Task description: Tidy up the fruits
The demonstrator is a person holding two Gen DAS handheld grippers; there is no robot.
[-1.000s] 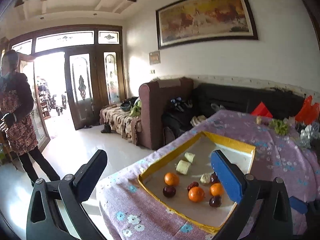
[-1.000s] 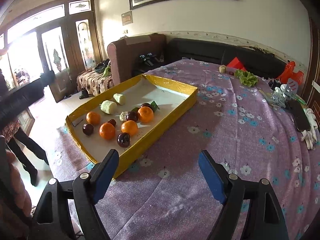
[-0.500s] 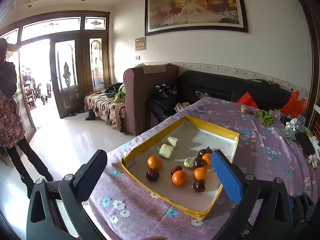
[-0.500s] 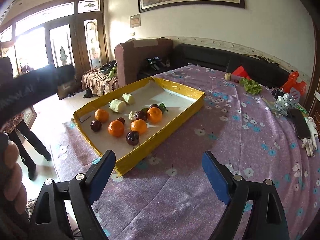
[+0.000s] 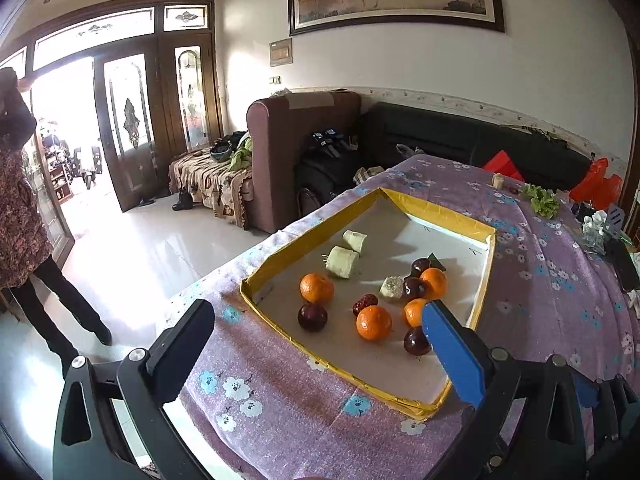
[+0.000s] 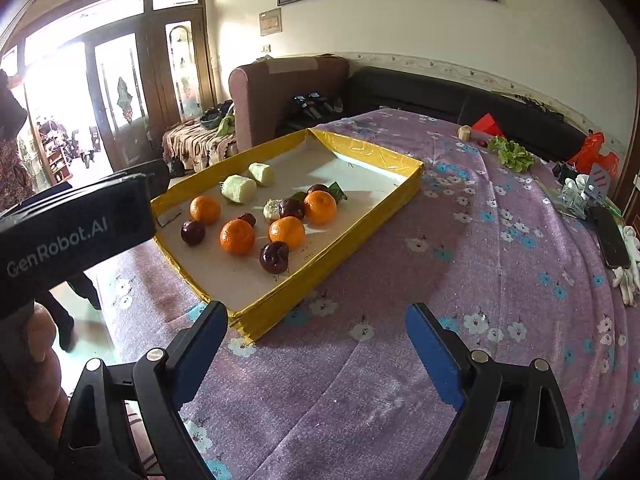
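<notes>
A yellow-rimmed tray (image 5: 280,344) (image 6: 360,232) lies on a purple flowered tablecloth. It holds several oranges (image 5: 374,322) (image 6: 237,237), several dark plums (image 5: 312,317) (image 6: 274,257), a small red date (image 5: 365,302) and two pale green cut pieces (image 5: 342,262) (image 6: 239,189). My left gripper (image 5: 316,344) is open and empty, above the tray's near corner. My right gripper (image 6: 316,344) is open and empty, over the cloth just right of the tray's near corner. The left gripper's body (image 6: 72,232) shows at the left of the right wrist view.
The table edge (image 5: 208,288) drops to a white tiled floor on the left. A person (image 5: 24,220) stands by the open door. A sofa (image 5: 460,140) runs behind the table. Lettuce (image 6: 512,154), a phone (image 6: 608,236) and white gloves (image 6: 628,276) lie at the far right.
Both grippers have come closer to the tray, which now looks larger. The left view swung right and down, off the room and onto the tray. Both stay open.
</notes>
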